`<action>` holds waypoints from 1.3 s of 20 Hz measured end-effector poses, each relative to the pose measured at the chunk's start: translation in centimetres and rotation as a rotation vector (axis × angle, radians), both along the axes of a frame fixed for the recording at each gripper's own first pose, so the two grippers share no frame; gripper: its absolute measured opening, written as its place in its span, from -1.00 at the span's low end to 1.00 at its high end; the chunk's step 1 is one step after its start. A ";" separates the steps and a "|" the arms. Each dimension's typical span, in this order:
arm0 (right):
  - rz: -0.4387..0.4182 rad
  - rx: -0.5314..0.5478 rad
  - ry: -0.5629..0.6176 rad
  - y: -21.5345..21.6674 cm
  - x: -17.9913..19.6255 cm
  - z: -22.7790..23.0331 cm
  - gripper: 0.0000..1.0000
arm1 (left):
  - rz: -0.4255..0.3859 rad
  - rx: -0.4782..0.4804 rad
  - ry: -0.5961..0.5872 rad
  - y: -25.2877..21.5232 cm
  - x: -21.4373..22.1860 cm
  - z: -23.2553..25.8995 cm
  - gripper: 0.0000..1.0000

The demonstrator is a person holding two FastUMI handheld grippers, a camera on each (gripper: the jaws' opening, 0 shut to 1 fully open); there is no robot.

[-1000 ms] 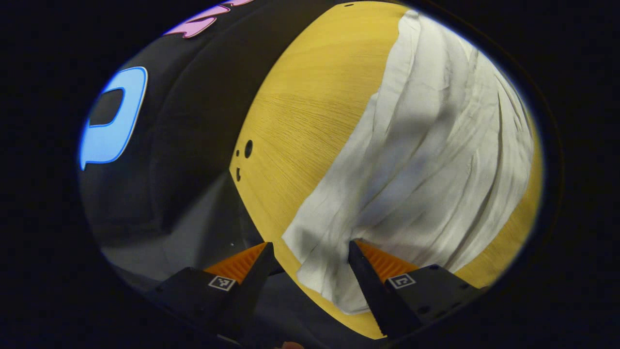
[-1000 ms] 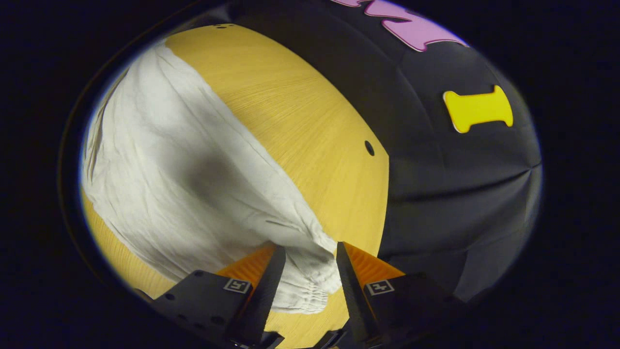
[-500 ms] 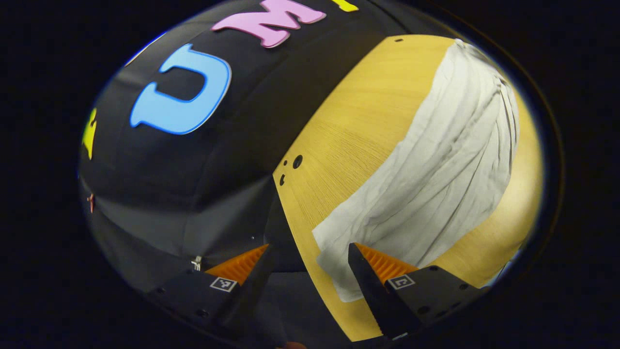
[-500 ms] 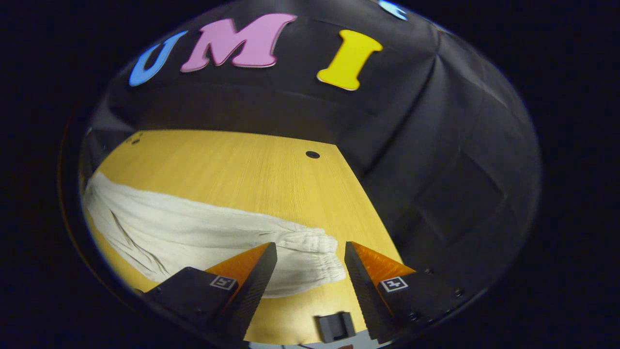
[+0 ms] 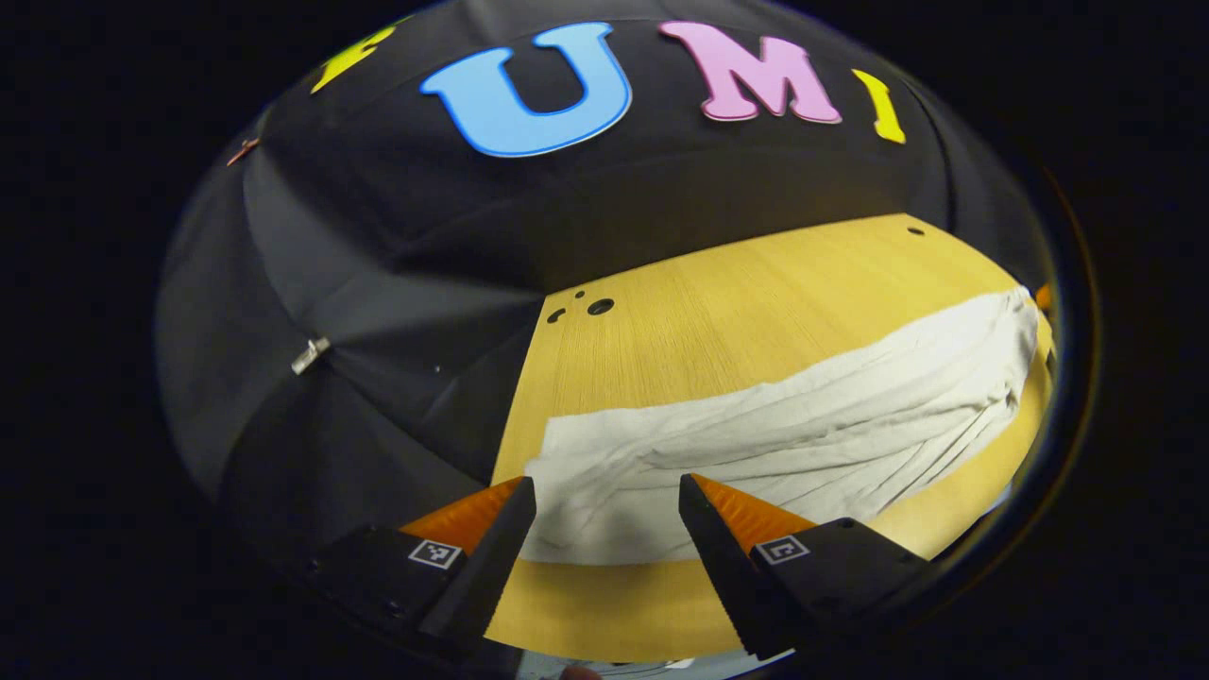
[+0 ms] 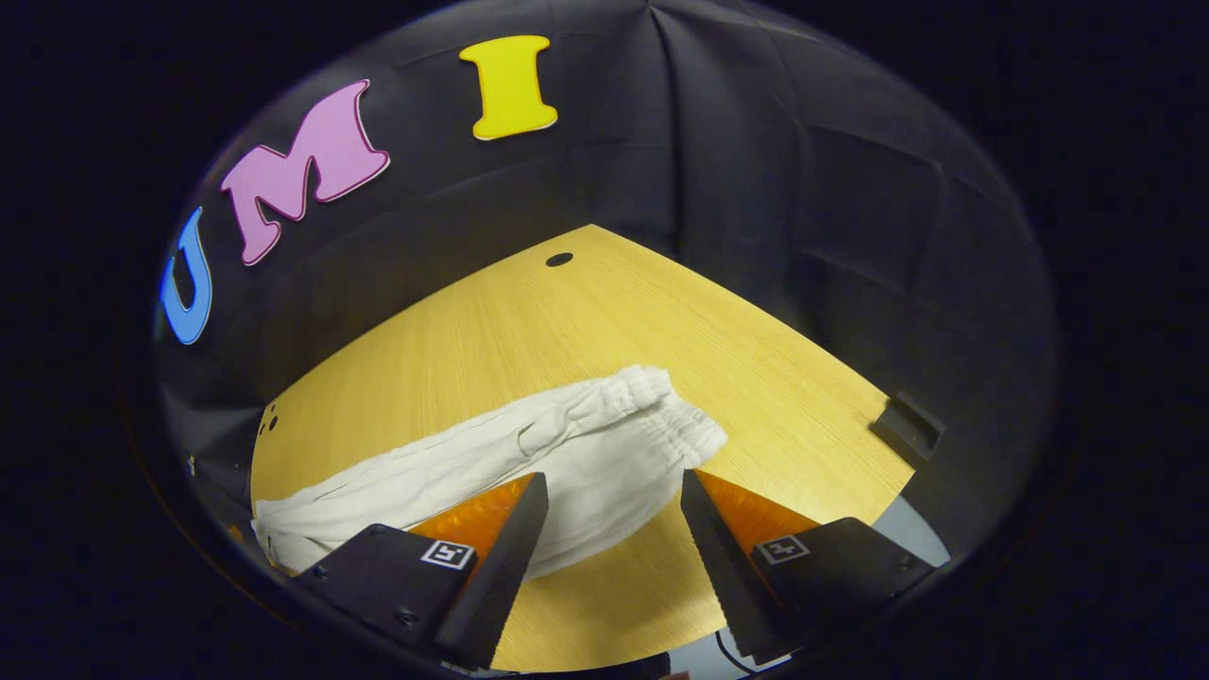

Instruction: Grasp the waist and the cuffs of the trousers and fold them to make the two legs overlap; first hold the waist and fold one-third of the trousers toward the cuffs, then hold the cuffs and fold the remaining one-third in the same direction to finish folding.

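the booth's black cloth wall point(image 5: 378, 283) stands behind and beside a yellow wood-grain tabletop point(image 5: 718, 302), which carries round holes near its far corners, one pair visible in the left gripper view point(image 5: 599, 306) and a single hole in the right gripper view point(image 6: 559, 259). the white trousers point(image 5: 756, 444) lie lengthwise across the tabletop, flat and creased, apparently with one leg over the other. in the left gripper view the cuff end point(image 5: 567, 472) lies nearest the camera, close to the tabletop's left edge, with the cloth running away to the right. in the right gripper view the gathered elastic waist point(image 6: 671, 420) lies nearest the camera, near the middle of the tabletop, with the legs running off to the left. a small dark block point(image 6: 907, 427) sits at the tabletop's right edge in the right gripper view. the left gripper point(image 5: 604, 496) is held above the cuff end with its fingers spread apart and nothing between them; whether it touches the cloth cannot be told. the right gripper point(image 6: 612, 486) is held above the waist end, fingers likewise spread apart and holding nothing.
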State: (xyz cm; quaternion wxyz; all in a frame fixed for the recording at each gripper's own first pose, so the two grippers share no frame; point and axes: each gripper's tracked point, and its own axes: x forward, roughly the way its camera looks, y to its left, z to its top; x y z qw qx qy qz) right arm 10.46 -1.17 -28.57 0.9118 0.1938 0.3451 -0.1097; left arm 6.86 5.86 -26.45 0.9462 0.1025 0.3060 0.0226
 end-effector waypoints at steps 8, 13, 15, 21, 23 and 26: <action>-0.138 0.102 0.066 -2.2 1.3 -3.8 0.84 | 0.298 -0.441 0.097 -2.0 -4.1 -5.1 0.94; -0.177 0.149 0.096 -2.3 2.3 -6.0 0.84 | 0.414 -0.534 0.135 -0.6 -6.1 -6.7 0.91; -0.190 0.167 0.082 -2.3 3.1 -5.9 0.84 | 0.434 -0.530 0.144 -0.3 -6.2 -6.8 0.91; -0.244 0.163 0.114 -3.6 3.3 -6.8 0.64 | 0.452 -0.525 0.174 -0.9 -6.2 -7.2 0.91; -0.280 0.184 0.122 -4.1 3.2 -6.9 0.31 | 0.447 -0.522 0.177 -1.1 -6.0 -7.3 0.91; -0.319 0.353 0.095 -3.3 3.2 -7.1 -0.53 | 0.448 -0.536 0.182 -1.2 -5.3 -7.7 0.91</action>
